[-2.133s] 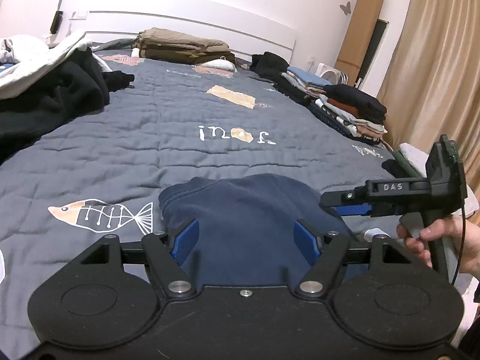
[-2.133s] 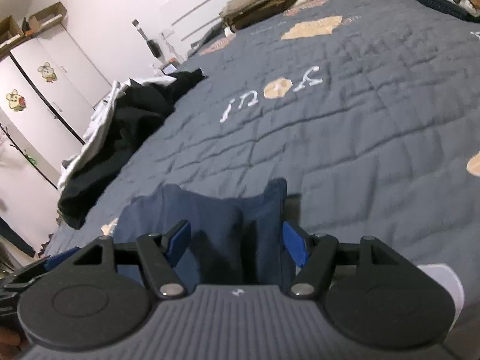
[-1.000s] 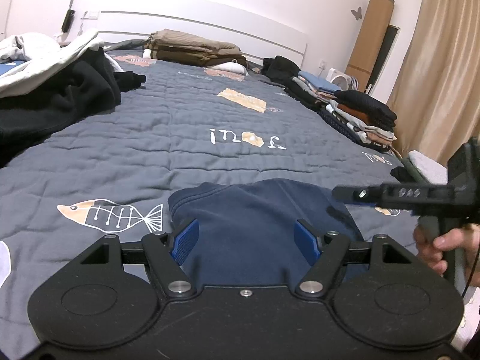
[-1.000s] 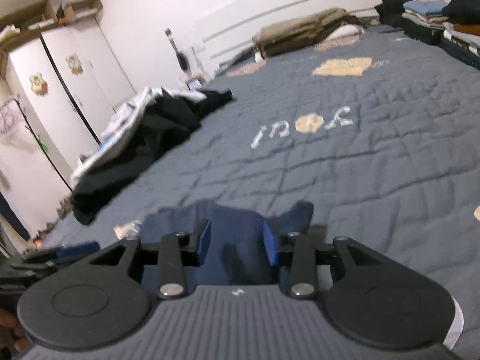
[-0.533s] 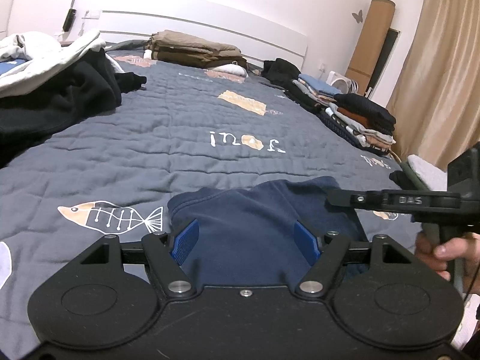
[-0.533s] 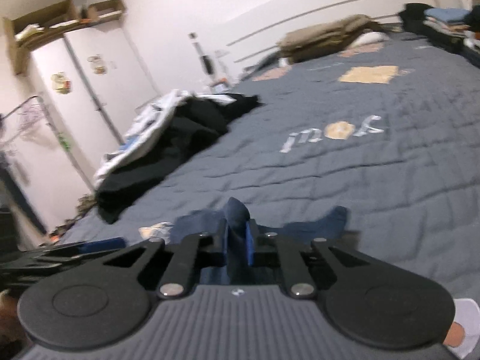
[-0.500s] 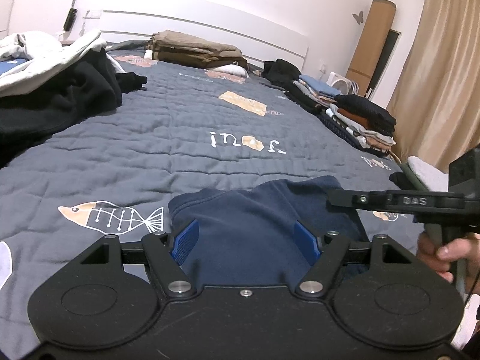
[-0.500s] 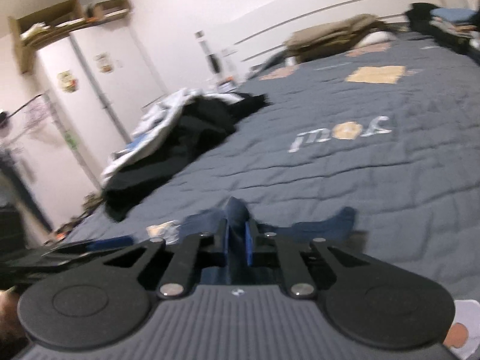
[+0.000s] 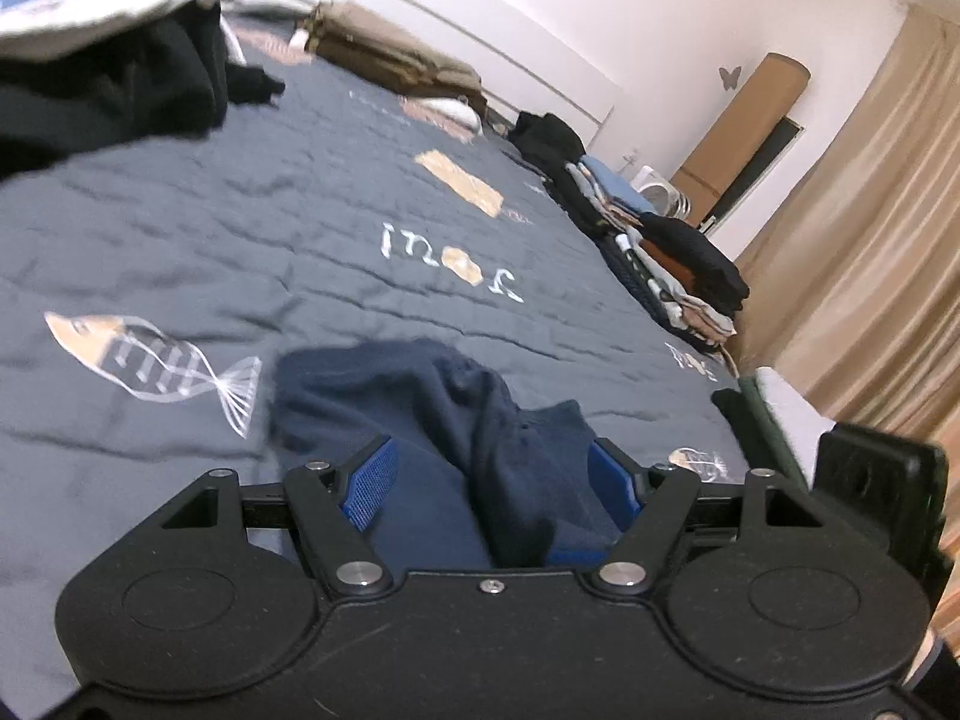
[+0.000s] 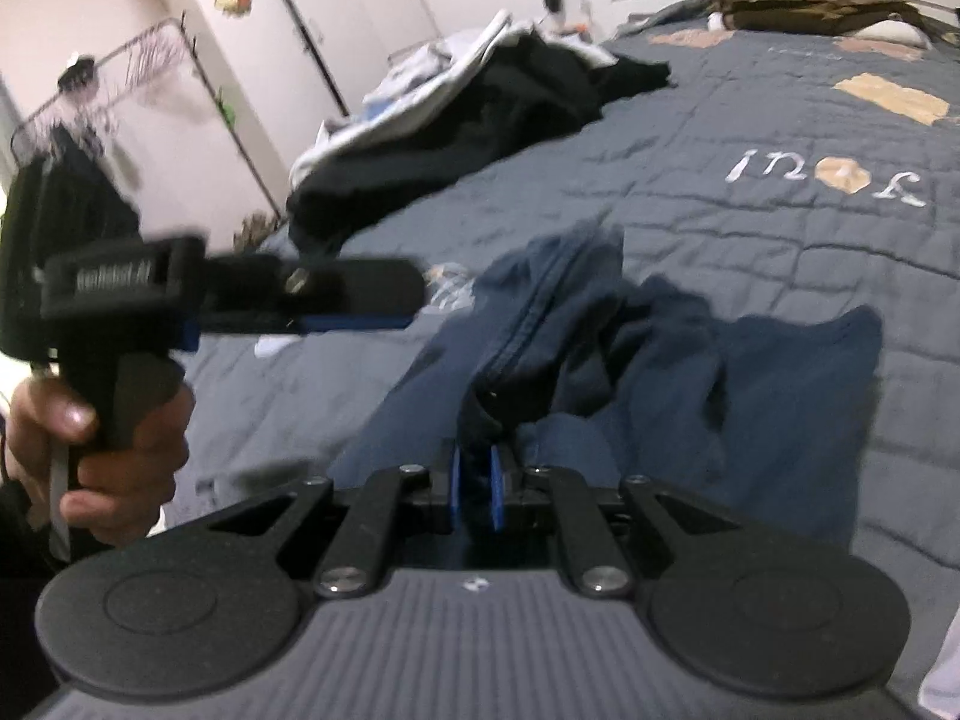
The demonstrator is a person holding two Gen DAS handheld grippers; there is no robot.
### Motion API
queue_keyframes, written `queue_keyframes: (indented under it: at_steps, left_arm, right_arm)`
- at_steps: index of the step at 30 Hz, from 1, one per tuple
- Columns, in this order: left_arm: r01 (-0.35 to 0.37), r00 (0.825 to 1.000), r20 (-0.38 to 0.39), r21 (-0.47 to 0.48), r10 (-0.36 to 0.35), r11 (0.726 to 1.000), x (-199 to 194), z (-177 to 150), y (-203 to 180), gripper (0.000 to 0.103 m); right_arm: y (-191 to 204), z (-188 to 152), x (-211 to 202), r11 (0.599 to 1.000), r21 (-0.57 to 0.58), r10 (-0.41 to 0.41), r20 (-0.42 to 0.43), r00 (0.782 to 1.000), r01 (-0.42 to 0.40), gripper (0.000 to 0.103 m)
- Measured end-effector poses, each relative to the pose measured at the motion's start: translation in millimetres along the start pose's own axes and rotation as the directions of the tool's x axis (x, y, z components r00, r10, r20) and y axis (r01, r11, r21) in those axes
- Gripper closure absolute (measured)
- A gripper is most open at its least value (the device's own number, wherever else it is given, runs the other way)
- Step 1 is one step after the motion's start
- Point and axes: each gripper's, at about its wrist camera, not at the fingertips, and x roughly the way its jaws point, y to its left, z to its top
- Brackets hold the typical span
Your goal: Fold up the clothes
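A navy garment (image 9: 414, 414) lies crumpled on the grey quilt (image 9: 300, 228) near the bed's front edge. My right gripper (image 10: 474, 477) is shut on a seamed fold of the garment (image 10: 660, 360) and holds it up as a ridge. In the left wrist view that ridge runs between the wide-set blue pads (image 9: 367, 480) of my left gripper (image 9: 489, 471), which stands open over the cloth without pressing on it. In the right wrist view the left gripper (image 10: 408, 294) hovers at the left, held by a hand (image 10: 102, 420).
A heap of black and white clothes (image 10: 480, 108) covers the bed's left side. Folded stacks (image 9: 672, 252) line its right edge, and a tan stack (image 9: 390, 60) sits by the headboard. Curtains (image 9: 870, 210) hang at the right; a wardrobe (image 10: 270, 30) and rack (image 10: 120, 72) stand at the left.
The right gripper's jaws closed on a fold of the navy garment and drew it up and toward the left gripper. The flat cloth is now bunched into a ridge. Both views have rolled.
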Motion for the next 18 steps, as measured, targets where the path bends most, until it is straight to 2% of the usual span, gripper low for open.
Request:
queue_keyframes:
  at_steps: [3,4,7,8,9,12,14,15,17,18]
  left_arm:
    - [0.000,1.000,-0.022,-0.011,0.000,1.000,12,-5,-1,0.034]
    - [-0.001,1.000,-0.029,-0.013,0.001,1.000,16,-6,-1,0.038]
    - [-0.023,0.999,-0.044,-0.004,0.023,1.000,26,-11,-2,0.062]
    - [-0.033,0.998,-0.049,0.001,0.033,0.999,28,-12,-1,0.083]
    - [-0.043,0.998,-0.053,0.006,0.043,0.999,29,-14,0,0.091]
    - [-0.080,0.995,-0.063,0.016,0.081,0.997,27,-16,5,0.097]
    - [-0.086,0.993,-0.077,0.010,0.087,0.996,19,-15,10,0.098]
    - [-0.092,0.993,-0.079,0.018,0.093,0.996,15,-14,9,0.098]
    - [-0.111,0.989,-0.090,0.048,0.115,0.993,6,-15,7,0.098]
    - [-0.116,0.988,-0.100,0.054,0.121,0.992,2,-15,8,0.098]
  right_arm:
    - [7,-6,3,0.999,-0.036,-0.006,-0.029,1.000,0.005,0.090]
    - [9,-6,2,0.999,-0.041,0.000,-0.033,0.999,-0.001,0.090]
    - [10,-5,-3,0.999,-0.040,0.016,-0.047,0.999,-0.018,0.089]
    - [9,-4,-6,0.999,-0.036,0.022,-0.053,0.998,-0.024,0.089]
    - [5,-2,-8,0.999,-0.029,0.040,-0.065,0.997,-0.042,0.089]
    - [-11,5,-25,0.997,0.025,0.068,-0.049,0.996,-0.067,0.089]
    - [-29,9,-40,0.994,0.090,0.062,0.021,0.998,-0.064,0.087]
    - [-38,10,-44,0.991,0.129,0.033,0.052,0.998,-0.040,0.085]
    - [-57,11,-51,0.978,0.210,-0.031,0.110,0.993,0.008,0.073]
    - [-64,9,-49,0.970,0.241,-0.065,0.128,0.990,0.033,0.072]
